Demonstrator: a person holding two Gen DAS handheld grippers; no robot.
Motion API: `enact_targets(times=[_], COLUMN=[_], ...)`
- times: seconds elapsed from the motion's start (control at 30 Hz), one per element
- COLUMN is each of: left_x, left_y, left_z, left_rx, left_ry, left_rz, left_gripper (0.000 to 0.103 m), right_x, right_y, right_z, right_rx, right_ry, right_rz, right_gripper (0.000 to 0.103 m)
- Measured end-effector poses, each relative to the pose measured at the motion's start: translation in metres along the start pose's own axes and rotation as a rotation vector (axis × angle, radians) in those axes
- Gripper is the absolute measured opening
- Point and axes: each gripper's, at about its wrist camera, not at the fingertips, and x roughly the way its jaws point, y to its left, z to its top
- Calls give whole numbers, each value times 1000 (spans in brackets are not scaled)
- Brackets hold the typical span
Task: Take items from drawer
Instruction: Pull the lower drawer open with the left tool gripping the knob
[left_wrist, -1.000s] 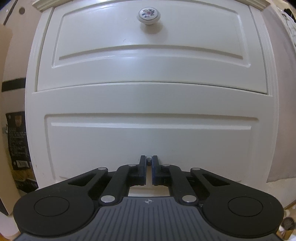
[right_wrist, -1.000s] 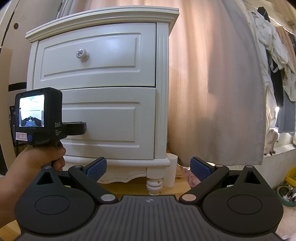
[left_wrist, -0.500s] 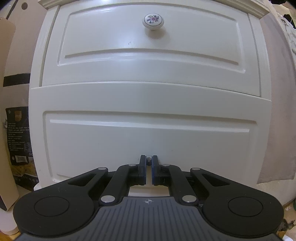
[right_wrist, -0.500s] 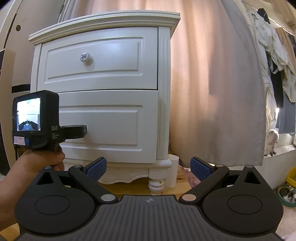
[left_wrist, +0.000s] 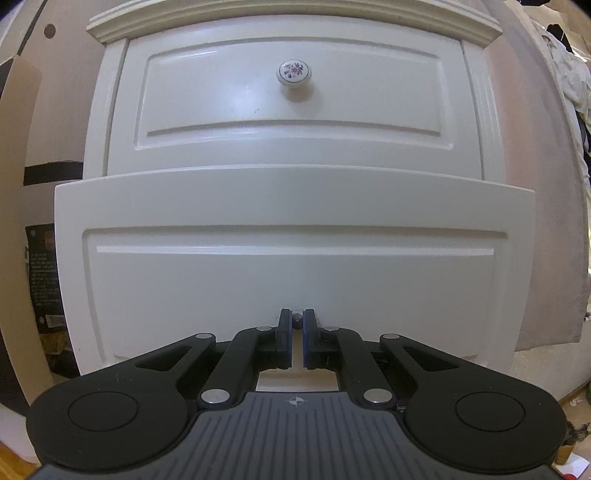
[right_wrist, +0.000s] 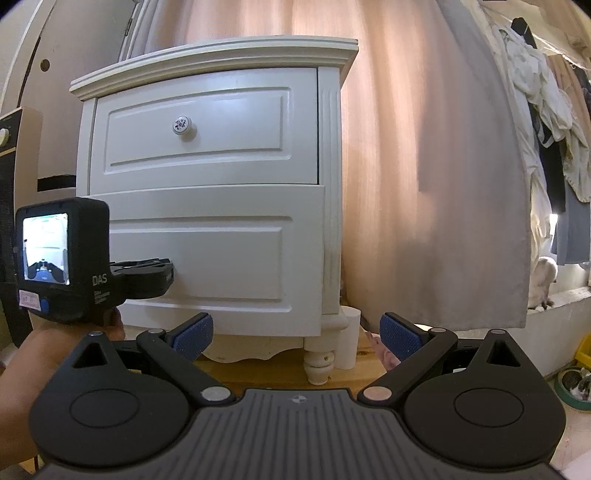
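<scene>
**Lower drawer drawn out on a small knob**

The white nightstand (right_wrist: 221, 177) had two drawers. The upper drawer (left_wrist: 295, 99) sat flush and carried one round floral knob (left_wrist: 294, 72). The lower drawer (left_wrist: 291, 273) stood proud of the carcass, its front overlapping the frame on both sides; nothing of its inside showed in either view.

Two grippers were in view. The left gripper (left_wrist: 296, 320) had its jaws nearly together, pinched on the small dark knob stub (left_wrist: 296, 316) low on the lower drawer's front; in the right wrist view the same gripper reached the drawer from the left, held by a hand (right_wrist: 55, 347) under its camera body (right_wrist: 62, 258). The right gripper (right_wrist: 295, 336) was spread wide with its blue pads (right_wrist: 194, 332) well apart, holding nothing, and hung back from the nightstand.

A pink curtain (right_wrist: 424, 166) hung just right of the nightstand, one white cylinder (right_wrist: 349, 339) stood by its turned foot (right_wrist: 319, 363), and clothes (right_wrist: 535, 103) hung farther right. A dark printed package (left_wrist: 44, 280) stood left of the nightstand.
</scene>
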Motion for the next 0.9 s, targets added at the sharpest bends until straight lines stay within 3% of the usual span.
enact_targets(times=[0.9], left_x=[-98], left_y=[16], left_z=[-19], left_rx=[-13], left_ry=[16], left_rz=[-62], left_gripper=[3], right_x=[-33], right_y=[-12], right_z=[-7], right_rx=[56], right_ry=[-34], right_rz=[44], right_gripper=[103])
